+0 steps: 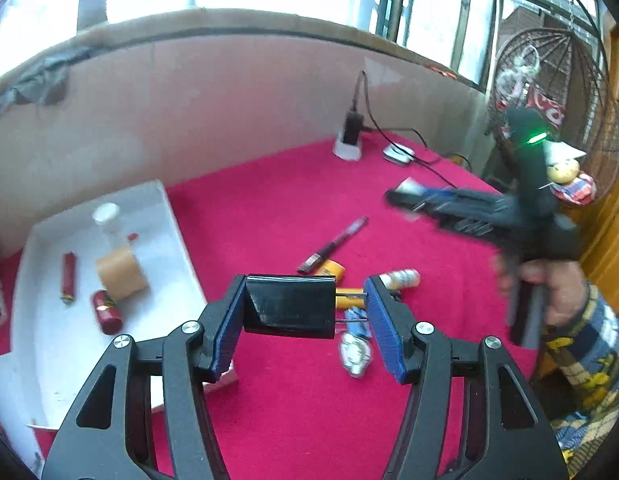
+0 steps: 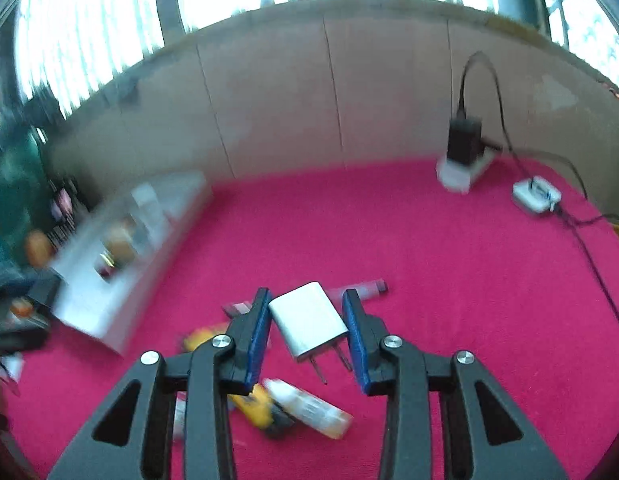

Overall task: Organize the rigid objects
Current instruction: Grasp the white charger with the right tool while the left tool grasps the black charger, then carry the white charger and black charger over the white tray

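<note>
Over red cloth (image 1: 293,200), left gripper (image 1: 305,304): clamped lengthwise on black charger (image 1: 289,312)
Right gripper (image 2: 307,316): clamped on tilted white charger (image 2: 309,320)
White tray (image 1: 177,236): tape roll (image 1: 121,274) held

your left gripper (image 1: 305,312) carries a black charger (image 1: 289,306), its prongs pointing toward three o'clock. the white tray (image 1: 173,240) sits at nine o'clock on the red tabletop (image 1: 269,184), holding a tape roll (image 1: 121,272).

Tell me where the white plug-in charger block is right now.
In the right wrist view, the white plug-in charger block sits tilted between the right gripper fingers, prongs toward the camera, above the red cloth.
</note>
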Available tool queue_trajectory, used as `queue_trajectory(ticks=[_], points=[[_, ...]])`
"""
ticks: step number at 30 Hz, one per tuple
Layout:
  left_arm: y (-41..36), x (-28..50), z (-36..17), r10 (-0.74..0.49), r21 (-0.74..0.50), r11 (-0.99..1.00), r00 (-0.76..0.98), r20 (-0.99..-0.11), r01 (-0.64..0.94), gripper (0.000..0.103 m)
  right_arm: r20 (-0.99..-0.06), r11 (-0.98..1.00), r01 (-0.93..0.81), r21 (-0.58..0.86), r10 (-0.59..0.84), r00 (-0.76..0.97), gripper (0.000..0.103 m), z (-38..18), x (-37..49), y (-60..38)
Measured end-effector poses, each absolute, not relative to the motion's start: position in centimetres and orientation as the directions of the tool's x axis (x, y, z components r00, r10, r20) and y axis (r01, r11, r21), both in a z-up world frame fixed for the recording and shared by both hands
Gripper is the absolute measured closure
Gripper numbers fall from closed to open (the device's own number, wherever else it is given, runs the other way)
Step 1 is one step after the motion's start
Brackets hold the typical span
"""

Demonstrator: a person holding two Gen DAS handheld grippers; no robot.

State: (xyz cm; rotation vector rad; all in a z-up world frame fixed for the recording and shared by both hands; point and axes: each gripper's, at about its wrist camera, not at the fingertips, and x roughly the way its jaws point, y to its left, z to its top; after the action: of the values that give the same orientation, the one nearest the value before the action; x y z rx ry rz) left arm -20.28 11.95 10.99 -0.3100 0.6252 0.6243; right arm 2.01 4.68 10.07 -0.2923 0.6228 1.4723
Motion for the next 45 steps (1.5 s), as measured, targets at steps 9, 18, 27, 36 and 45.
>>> queue_trajectory(ticks=[9,18,27,36,45], points=[[14.1,-25.0,11.6,0.680,-0.063,0.531,0.469,-0.563,-0.845,0.044,-0.329,0.075,-0.971,0.225,0.944,-0.003,0.068,17.9,-1.5,1.2],[14.2,-29.4,12.3,0.754,-0.070,0.433,0.404,-0.519,-0.899,0.044,-0.352,0.024,-0.990,0.142,0.935,-0.028,0.068,18.4,-5.1,2.6],[14.6,-32.2,12.3,0.776,-0.099,0.386,0.381,-0.502,-0.917,0.044,-0.368,-0.011,-0.994,0.107,0.928,-0.050,0.068,18.8,-7.9,3.4],[14.7,-33.9,12.3,0.787,-0.120,0.358,0.368,-0.494,-0.926,0.044,-0.389,-0.041,-0.995,0.093,0.918,-0.074,0.067,18.8,-9.7,4.6],[15.0,-35.3,12.1,0.792,-0.139,0.337,0.360,-0.494,-0.931,0.044,-0.410,-0.065,-0.994,0.089,0.907,-0.096,0.067,18.8,-11.2,5.8]])
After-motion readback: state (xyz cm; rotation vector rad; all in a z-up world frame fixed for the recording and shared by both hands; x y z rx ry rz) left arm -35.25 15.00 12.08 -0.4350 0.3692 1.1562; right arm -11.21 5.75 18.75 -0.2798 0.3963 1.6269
